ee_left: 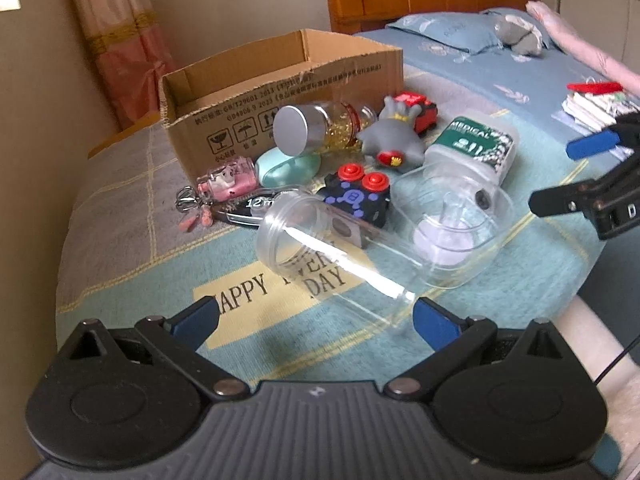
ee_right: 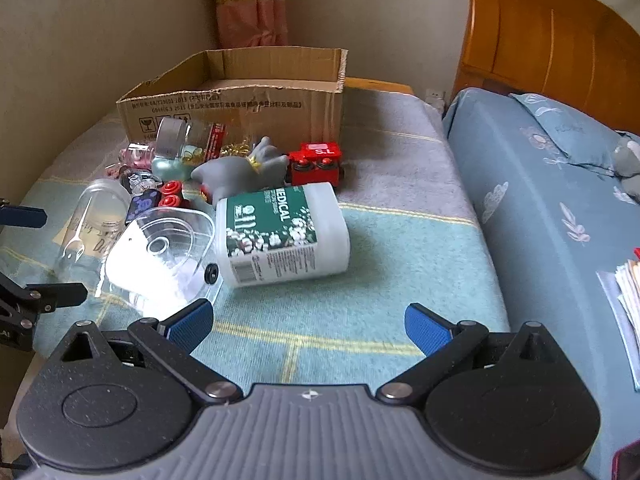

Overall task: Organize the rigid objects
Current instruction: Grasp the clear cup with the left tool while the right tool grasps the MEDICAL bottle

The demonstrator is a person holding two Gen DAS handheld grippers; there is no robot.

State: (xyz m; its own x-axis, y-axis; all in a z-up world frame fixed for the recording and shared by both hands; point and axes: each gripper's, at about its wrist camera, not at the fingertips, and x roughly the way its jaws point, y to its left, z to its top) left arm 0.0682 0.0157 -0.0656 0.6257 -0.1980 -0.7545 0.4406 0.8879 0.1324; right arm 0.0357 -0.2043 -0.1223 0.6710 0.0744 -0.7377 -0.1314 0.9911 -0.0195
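Observation:
An open cardboard box (ee_left: 280, 92) stands at the back of a blanket-covered table; it also shows in the right wrist view (ee_right: 240, 100). In front of it lie a clear plastic jar (ee_left: 320, 248), a clear lidded container (ee_left: 452, 224), a white "MEDICAL" bottle (ee_right: 280, 232), a grey rubber toy (ee_left: 388, 136), a red toy car (ee_right: 316, 162), a silver-capped glass jar (ee_left: 304, 128), a mint case (ee_left: 286, 166), a black cube with red buttons (ee_left: 360, 196) and a pink small bottle (ee_left: 228, 180). My left gripper (ee_left: 316, 320) is open just before the clear jar. My right gripper (ee_right: 308, 326) is open before the MEDICAL bottle.
A bed with blue sheets (ee_right: 540, 200) and a wooden headboard (ee_right: 552, 40) lies to the right. A stack of papers (ee_right: 628, 280) rests on the bed. A keyring with pink charms (ee_left: 192, 208) lies left of the pile. A curtain (ee_right: 252, 4) hangs behind the box.

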